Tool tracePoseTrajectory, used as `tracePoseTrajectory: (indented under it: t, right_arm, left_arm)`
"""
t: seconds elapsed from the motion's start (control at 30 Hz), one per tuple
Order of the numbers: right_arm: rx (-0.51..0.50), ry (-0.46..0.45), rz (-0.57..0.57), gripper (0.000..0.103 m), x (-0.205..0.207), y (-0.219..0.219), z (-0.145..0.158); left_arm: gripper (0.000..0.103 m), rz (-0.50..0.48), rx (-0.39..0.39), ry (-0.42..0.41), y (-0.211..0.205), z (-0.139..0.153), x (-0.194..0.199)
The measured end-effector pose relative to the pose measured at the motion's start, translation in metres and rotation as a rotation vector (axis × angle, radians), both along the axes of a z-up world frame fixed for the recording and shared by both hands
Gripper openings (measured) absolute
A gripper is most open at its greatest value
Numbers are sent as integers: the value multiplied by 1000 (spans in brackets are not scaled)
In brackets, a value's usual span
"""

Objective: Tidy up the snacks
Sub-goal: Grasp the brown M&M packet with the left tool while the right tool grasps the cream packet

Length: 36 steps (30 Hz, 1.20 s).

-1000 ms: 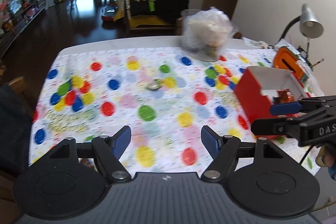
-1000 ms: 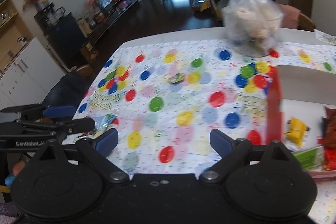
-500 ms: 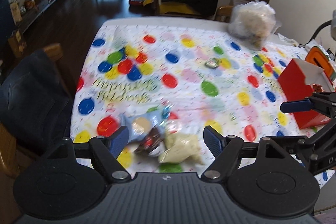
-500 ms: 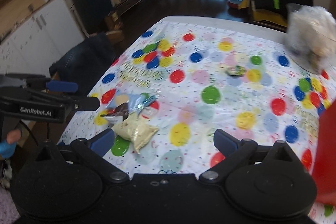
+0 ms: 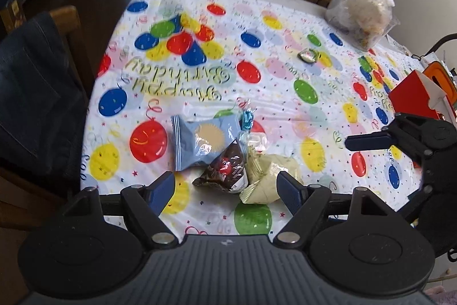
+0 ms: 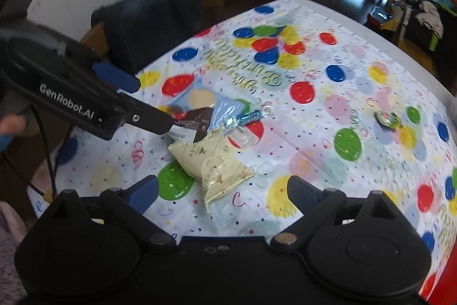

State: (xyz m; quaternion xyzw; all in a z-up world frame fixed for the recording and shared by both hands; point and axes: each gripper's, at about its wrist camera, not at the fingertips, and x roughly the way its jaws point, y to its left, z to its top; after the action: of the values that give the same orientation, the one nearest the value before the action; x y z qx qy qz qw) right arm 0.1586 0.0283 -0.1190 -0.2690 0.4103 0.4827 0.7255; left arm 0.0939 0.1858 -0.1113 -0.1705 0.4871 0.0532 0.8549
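A small pile of snacks lies near the table's front left: a light blue packet [image 5: 204,140], a dark brown packet [image 5: 225,170], a cream packet [image 5: 270,176] and a blue-wrapped candy [image 5: 247,119]. My left gripper [image 5: 227,187] is open just in front of the brown packet, which sits between its fingers. My right gripper [image 6: 222,190] is open right before the cream packet [image 6: 217,170]. The left gripper also shows in the right wrist view [image 6: 148,105], above the brown packet [image 6: 197,119]. A lone green-gold candy [image 5: 308,55] lies mid-table.
A red box [image 5: 411,102] stands at the table's right edge with an orange item behind it. A clear bag of snacks [image 5: 361,10] sits at the far right corner. A chair with a dark jacket [image 5: 34,93] stands at the left. The balloon tablecloth [image 5: 200,53] covers the table.
Both grippers have swung left and moved in close to the snack pile. The red box has slid to the right edge of view. Both stay open.
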Motion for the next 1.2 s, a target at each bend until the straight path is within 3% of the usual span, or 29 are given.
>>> tracePoseTrajectory:
  t: [0.43,0.57,0.73,1.2]
  right_arm:
    - [-94,-123,206,81,-14,47,-30]
    - [-105,-101,200,77,-9,56,-37]
    - [-115,-83,185,69,-5,60,-42]
    - [-110,-76,133,47,-8,46,-39]
  left_arm:
    - [78,111,-167,112,20,-41,28]
    - [77,146,-219,120,23,-45,31]
    - [76,161,-216,118,21,-45,34]
    - [53,196,-245,152,27,-53,33]
